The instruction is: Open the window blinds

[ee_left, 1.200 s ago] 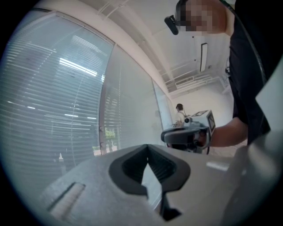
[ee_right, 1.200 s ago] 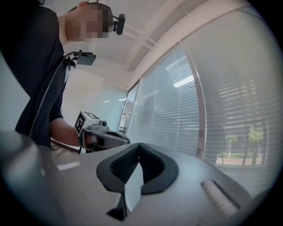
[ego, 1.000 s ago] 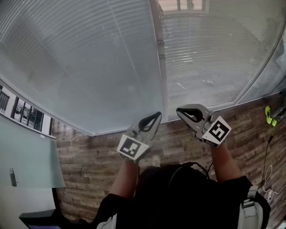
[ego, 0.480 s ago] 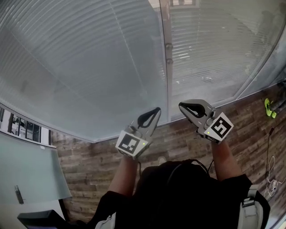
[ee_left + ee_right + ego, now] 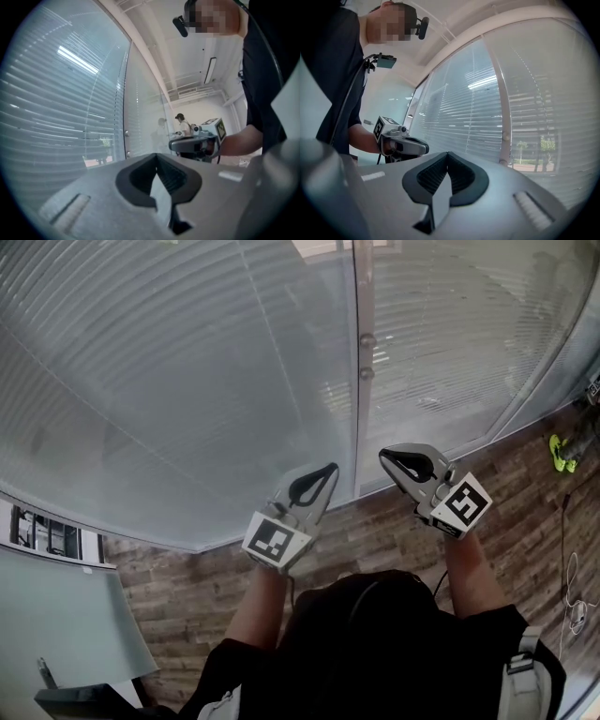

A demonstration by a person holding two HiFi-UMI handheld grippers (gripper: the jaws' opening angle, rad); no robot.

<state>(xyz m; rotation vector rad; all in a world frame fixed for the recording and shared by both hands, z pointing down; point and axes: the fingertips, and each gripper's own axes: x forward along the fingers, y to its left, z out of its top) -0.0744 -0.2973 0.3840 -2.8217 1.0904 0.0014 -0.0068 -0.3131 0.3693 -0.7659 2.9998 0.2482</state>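
Left tongs (image 5: 326, 471) closed, empty; right tongs (image 5: 386, 457) closed, empty; both before window blinds (image 5: 169, 371), touching nothing.

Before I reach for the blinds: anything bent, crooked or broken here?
Nothing stands out. The blinds hang with even, parallel slats on both sides of the frame post. The left gripper and right gripper are shut and empty.
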